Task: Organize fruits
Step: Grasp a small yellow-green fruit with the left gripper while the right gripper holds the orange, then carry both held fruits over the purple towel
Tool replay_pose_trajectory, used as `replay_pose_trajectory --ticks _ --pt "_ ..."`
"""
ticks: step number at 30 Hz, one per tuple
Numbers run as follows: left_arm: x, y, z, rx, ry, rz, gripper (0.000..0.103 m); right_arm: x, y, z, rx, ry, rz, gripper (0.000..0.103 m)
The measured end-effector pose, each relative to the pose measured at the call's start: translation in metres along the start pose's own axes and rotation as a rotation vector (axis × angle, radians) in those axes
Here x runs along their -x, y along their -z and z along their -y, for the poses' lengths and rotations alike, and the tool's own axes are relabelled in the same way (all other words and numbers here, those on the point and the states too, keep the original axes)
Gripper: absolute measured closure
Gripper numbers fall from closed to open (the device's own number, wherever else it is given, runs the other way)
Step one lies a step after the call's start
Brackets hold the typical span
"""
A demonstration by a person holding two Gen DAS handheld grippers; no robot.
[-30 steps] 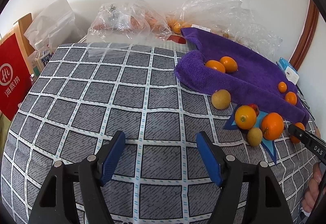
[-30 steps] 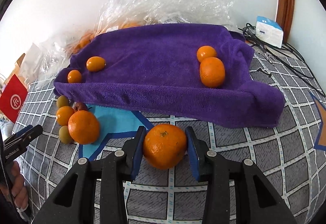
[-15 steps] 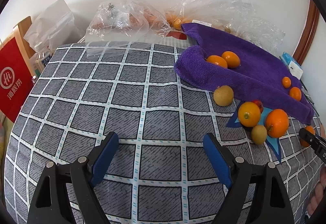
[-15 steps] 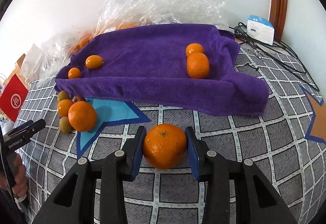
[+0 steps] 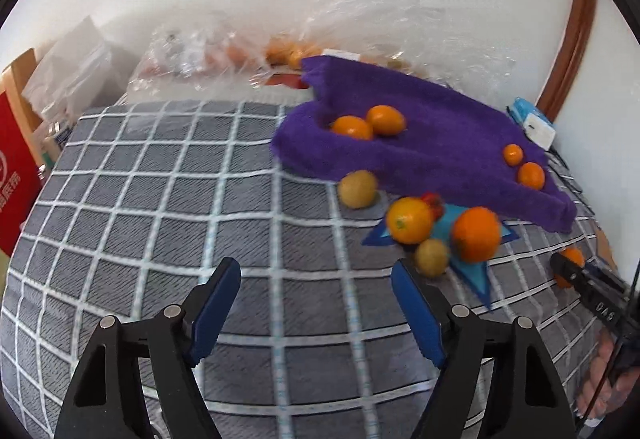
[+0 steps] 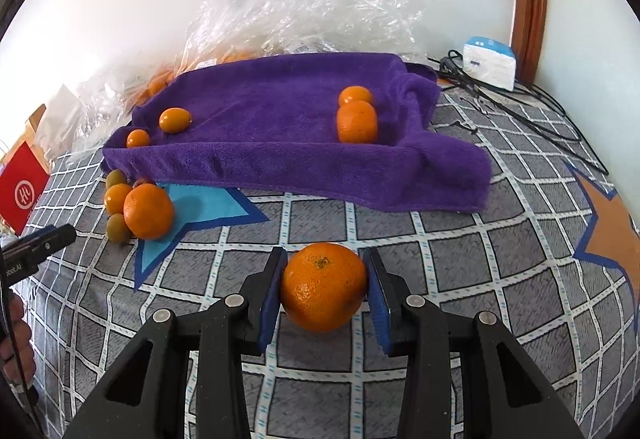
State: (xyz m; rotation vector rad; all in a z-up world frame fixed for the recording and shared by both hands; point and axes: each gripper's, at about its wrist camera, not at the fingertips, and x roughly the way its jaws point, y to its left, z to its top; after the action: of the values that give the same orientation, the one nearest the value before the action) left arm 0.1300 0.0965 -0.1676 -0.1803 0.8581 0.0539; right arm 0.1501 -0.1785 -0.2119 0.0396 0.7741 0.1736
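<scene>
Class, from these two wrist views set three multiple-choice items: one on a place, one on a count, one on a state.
1. The white and blue box sits:
A on the towel
B by the wall near black cables
C in a bag

2. Orange fruits on the purple towel:
A two
B four
C six

3. The left claw is:
A open, empty
B shut on fruit
C out of view

Key: B, it stands past the towel's corner; B, two pairs show; A, only the checked cloth lies between its pads.
</scene>
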Motion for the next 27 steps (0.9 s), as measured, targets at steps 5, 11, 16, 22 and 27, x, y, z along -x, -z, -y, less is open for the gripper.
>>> replay_pose_trajectory --ticks 5,11,16,22,27 --pt "-0.010 -0.022 0.010 0.049 0.011 0.013 0.050 0.001 0.001 0.008 -0.021 -0.012 0.001 0.064" --pt "-0.033 -0.038 0.011 0.122 0.057 -0.016 0.053 -0.001 0.002 0.008 -0.019 -0.036 0.003 0.064" --pt "-0.046 -0.037 0.017 0.115 0.052 -0.007 0.064 -0.003 0.003 0.007 -0.014 -0.034 -0.003 0.064" --pt "-0.050 -0.031 0.009 0.157 0.099 0.004 0.077 -0.002 0.004 0.007 -0.016 -0.013 0.003 0.064" --pt "-0.038 -0.026 -0.002 0.206 0.135 0.046 0.077 -0.001 0.004 0.006 -0.012 -0.011 0.008 0.064"
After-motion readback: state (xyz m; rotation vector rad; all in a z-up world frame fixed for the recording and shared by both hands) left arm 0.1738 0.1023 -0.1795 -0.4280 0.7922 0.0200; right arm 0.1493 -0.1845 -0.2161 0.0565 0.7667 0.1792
